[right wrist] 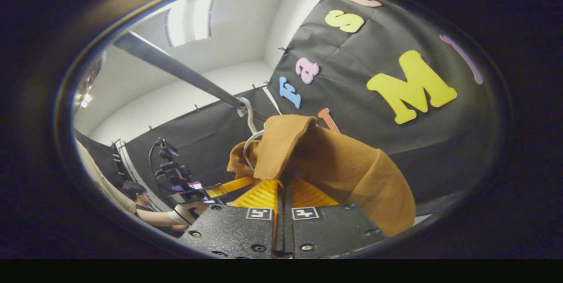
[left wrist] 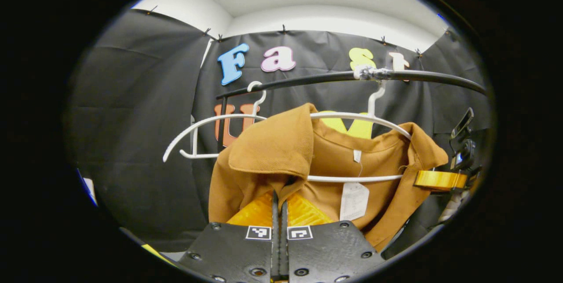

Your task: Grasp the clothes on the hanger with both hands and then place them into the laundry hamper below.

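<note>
In the left gripper view, we see our left gripper point(left wrist: 279, 206) with its two fingers drawn together on a fold of the brown garment point(left wrist: 281, 151) at its near shoulder, so we judge it pinched on the cloth. The garment hangs on a white hanger point(left wrist: 352, 118) whose hook goes over the dark rail point(left wrist: 308, 79) above and beyond our fingers; a second, bare white hanger point(left wrist: 198, 129) hangs to the left of it. The garment's width runs left to right along the hanger, and at its far shoulder the other gripper point(left wrist: 440, 180) meets the cloth. In the right gripper view, our right gripper point(right wrist: 284, 201) is likewise closed, with the brown garment point(right wrist: 343, 164) bunched between and over its fingers, directly ahead and draping off to the right. The hanger hook point(right wrist: 248, 118) rises to the rail point(right wrist: 176, 68) just above and behind the cloth. Down to the left we see the left gripper point(right wrist: 231, 186), held by a person's hand point(right wrist: 195, 209). Since each gripper has one shoulder, we judge that the coming move depends on lifting the cloth up off the hanger's arms before lowering it towards the hamper below.
</note>
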Demonstrator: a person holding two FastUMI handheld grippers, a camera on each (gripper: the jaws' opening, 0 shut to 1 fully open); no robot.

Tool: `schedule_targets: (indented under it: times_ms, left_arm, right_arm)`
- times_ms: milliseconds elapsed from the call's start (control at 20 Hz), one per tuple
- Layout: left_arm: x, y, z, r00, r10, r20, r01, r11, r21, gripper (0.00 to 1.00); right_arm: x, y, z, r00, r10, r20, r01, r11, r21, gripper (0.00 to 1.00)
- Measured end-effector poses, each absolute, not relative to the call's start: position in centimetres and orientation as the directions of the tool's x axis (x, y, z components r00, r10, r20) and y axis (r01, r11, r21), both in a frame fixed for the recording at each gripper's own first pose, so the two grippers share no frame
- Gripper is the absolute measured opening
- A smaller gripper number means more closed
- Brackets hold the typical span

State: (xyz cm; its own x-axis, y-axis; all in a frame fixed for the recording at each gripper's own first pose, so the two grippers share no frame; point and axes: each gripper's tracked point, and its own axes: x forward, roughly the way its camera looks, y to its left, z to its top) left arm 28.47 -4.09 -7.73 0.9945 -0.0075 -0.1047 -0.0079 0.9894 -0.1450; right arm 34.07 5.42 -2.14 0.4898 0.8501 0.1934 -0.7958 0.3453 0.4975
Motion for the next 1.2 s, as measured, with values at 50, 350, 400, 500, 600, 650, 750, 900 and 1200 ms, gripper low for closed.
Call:
schedule_targets:
  times_ms: [50,350,400,500,600,650,750,900,1200]
  left_arm:
    - [28.5,-3.8,-7.2,0.995,-0.006,-0.096,-0.008,0.989,-0.150,0.04]
    - [28.9,-0.7,-4.2,0.999,0.006,-0.042,-0.013,0.988,-0.153,0.00]
    - [28.9,-0.1,-3.5,1.000,0.016,-0.026,-0.020,0.988,-0.152,0.00]
    - [28.9,1.1,-2.0,0.999,0.033,0.012,-0.031,0.988,-0.153,0.04]
    - [29.2,1.3,-1.9,1.000,0.017,0.012,-0.015,0.986,-0.166,0.02]
    - [29.3,1.3,-2.3,1.000,0.013,-0.004,-0.013,0.987,-0.159,0.03]
    - [29.5,1.0,-3.1,1.000,0.005,-0.018,-0.008,0.989,-0.148,0.00]
    - [30.0,1.0,-4.0,0.999,-0.012,-0.043,0.003,0.980,-0.199,0.03]
    - [30.5,0.8,-4.6,0.994,-0.101,-0.031,0.090,0.963,-0.253,0.00]
  right_arm:
    - [34.1,5.2,-1.5,0.489,0.844,0.221,-0.793,0.325,0.516,0.03]
    - [35.0,3.3,1.6,0.508,0.791,0.341,-0.775,0.247,0.582,0.03]
    - [35.2,2.8,2.0,0.521,0.777,0.354,-0.768,0.244,0.593,0.02]
    - [36.2,1.9,2.9,0.550,0.738,0.390,-0.748,0.229,0.623,0.03]
    - [36.3,1.4,4.2,0.555,0.716,0.424,-0.748,0.207,0.630,0.03]
    - [36.3,1.3,4.1,0.557,0.718,0.418,-0.752,0.222,0.621,0.03]
    - [36.5,1.2,4.1,0.564,0.717,0.409,-0.754,0.246,0.610,0.02]
    - [37.8,0.4,3.7,0.610,0.684,0.400,-0.724,0.275,0.633,0.02]
    - [36.7,0.2,3.5,0.604,0.697,0.386,-0.723,0.276,0.634,0.03]
